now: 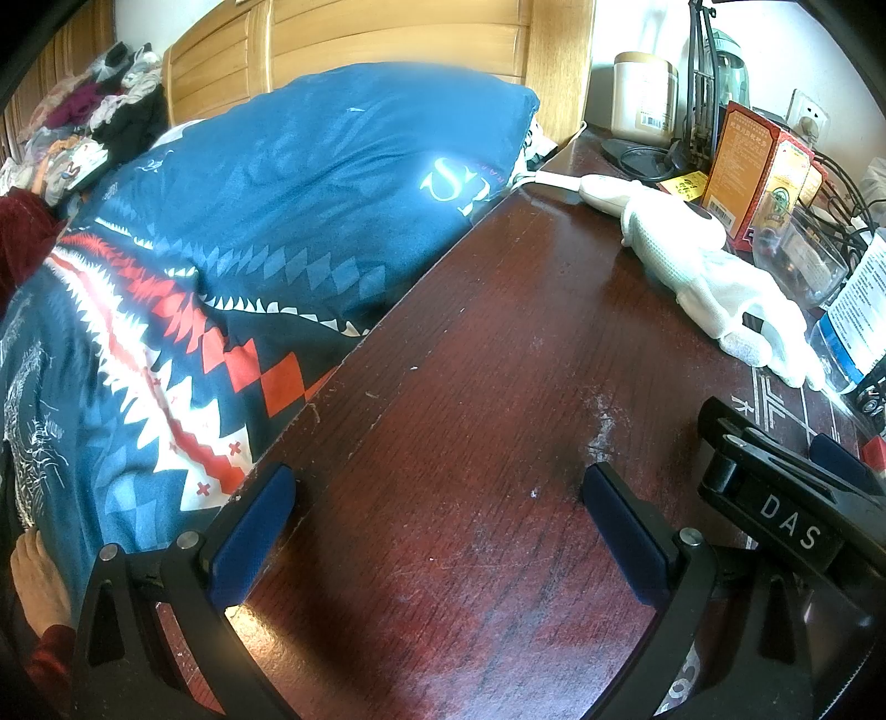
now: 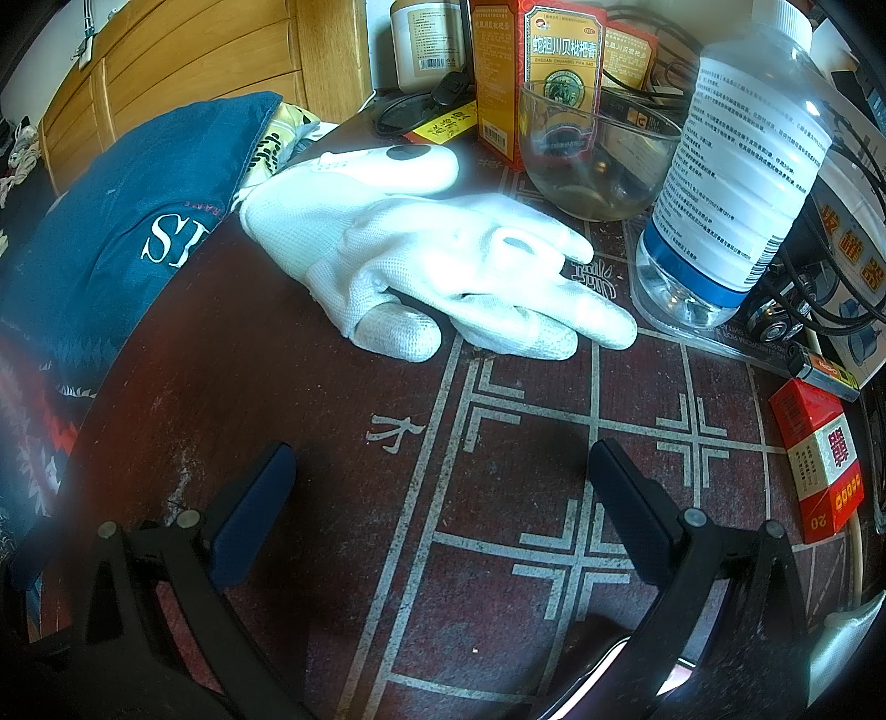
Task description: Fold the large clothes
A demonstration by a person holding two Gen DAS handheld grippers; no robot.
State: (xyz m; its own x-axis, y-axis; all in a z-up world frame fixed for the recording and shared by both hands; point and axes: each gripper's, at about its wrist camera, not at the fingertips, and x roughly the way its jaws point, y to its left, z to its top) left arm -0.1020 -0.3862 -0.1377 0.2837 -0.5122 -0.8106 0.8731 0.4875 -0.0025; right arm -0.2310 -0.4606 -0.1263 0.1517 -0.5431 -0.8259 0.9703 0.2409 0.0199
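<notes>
Dark red wood, scuffed and dusty, filling both views: the table (image 1: 470,387) carrying no clothing at all. Resting low over it, left gripper (image 1: 443,531) with jaws spread wide and nothing between the blue pads; right gripper (image 2: 443,498) likewise gaping and empty, above the painted white board lines (image 2: 592,426).

Lying beyond the table's left edge on the bed, against the wooden headboard (image 1: 354,44): blue patterned bedding (image 1: 266,210) with red and white diamonds, and a heap of mixed clothes (image 1: 88,116) at the far left. Not showing which garment is meant for folding.

Probably handling soft, limp and light, sagging between two holds and sliding little on fabric. Likely best pinching at two corners or a hem, well apart, keeping an edge taut.

Crowding the table's right edge: white glove (image 2: 443,271), glass bowl (image 2: 598,160), plastic bottle (image 2: 742,166), orange medicine box (image 2: 531,72), red cigarette pack (image 2: 819,459).
</notes>
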